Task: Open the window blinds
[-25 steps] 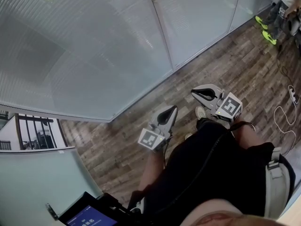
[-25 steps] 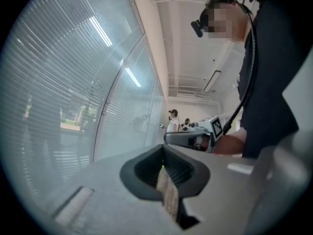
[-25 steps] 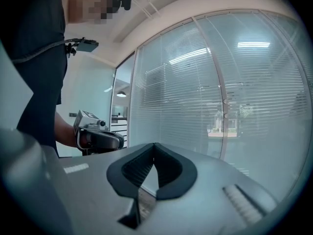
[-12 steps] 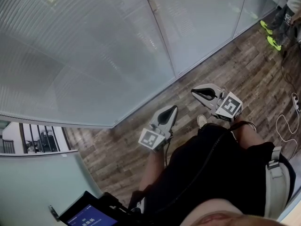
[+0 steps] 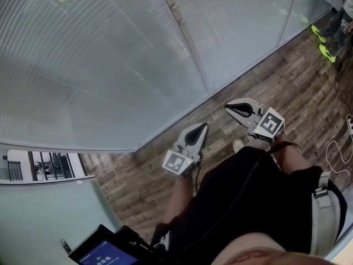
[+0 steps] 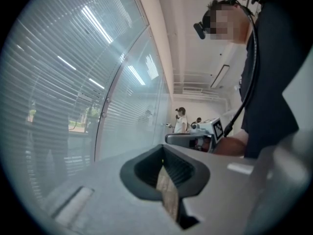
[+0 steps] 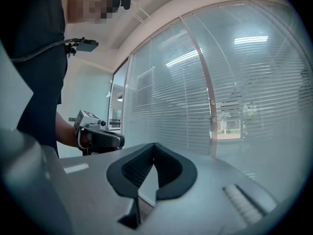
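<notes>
Blinds [image 5: 99, 65] lowered over the glass wall fill the head view, above the wooden floor [image 5: 276, 87]; my left gripper [image 5: 199, 128] and right gripper [image 5: 228, 108] hang level, apart from them. Left gripper view: my jaws meet at the tips, nothing between them, blinds to the left. Right gripper view: jaws together and empty, blinds to the right
</notes>
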`<control>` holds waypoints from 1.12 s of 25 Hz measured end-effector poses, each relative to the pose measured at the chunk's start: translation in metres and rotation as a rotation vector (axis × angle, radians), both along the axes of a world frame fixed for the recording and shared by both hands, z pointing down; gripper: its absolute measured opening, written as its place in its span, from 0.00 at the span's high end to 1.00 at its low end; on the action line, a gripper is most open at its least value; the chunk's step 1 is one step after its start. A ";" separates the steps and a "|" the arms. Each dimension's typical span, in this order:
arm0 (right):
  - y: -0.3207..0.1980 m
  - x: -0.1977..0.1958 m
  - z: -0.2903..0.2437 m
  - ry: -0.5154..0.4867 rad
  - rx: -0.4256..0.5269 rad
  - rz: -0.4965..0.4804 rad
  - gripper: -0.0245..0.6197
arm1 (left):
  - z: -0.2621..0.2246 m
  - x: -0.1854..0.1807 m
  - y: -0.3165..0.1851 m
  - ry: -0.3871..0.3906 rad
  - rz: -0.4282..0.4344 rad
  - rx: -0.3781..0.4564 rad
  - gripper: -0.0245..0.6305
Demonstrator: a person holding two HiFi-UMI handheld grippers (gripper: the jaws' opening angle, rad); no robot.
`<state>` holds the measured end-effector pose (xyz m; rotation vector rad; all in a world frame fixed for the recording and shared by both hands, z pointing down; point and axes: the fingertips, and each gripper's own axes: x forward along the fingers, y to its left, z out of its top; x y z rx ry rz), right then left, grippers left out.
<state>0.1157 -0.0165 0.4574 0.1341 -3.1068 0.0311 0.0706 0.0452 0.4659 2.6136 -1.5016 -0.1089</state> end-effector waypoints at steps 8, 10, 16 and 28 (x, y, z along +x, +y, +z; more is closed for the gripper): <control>-0.040 -0.001 0.000 -0.014 -0.001 -0.040 0.95 | -0.007 0.000 -0.041 -0.010 -0.047 0.009 0.96; -0.050 -0.001 -0.001 -0.010 0.000 -0.053 0.95 | -0.006 0.001 -0.051 -0.008 -0.057 0.009 0.96; -0.081 -0.006 0.010 -0.001 0.010 -0.073 0.95 | -0.004 -0.007 -0.079 0.008 -0.092 0.018 0.96; -0.129 0.001 0.018 0.002 -0.001 -0.106 0.95 | -0.001 -0.009 -0.123 0.005 -0.155 0.014 0.96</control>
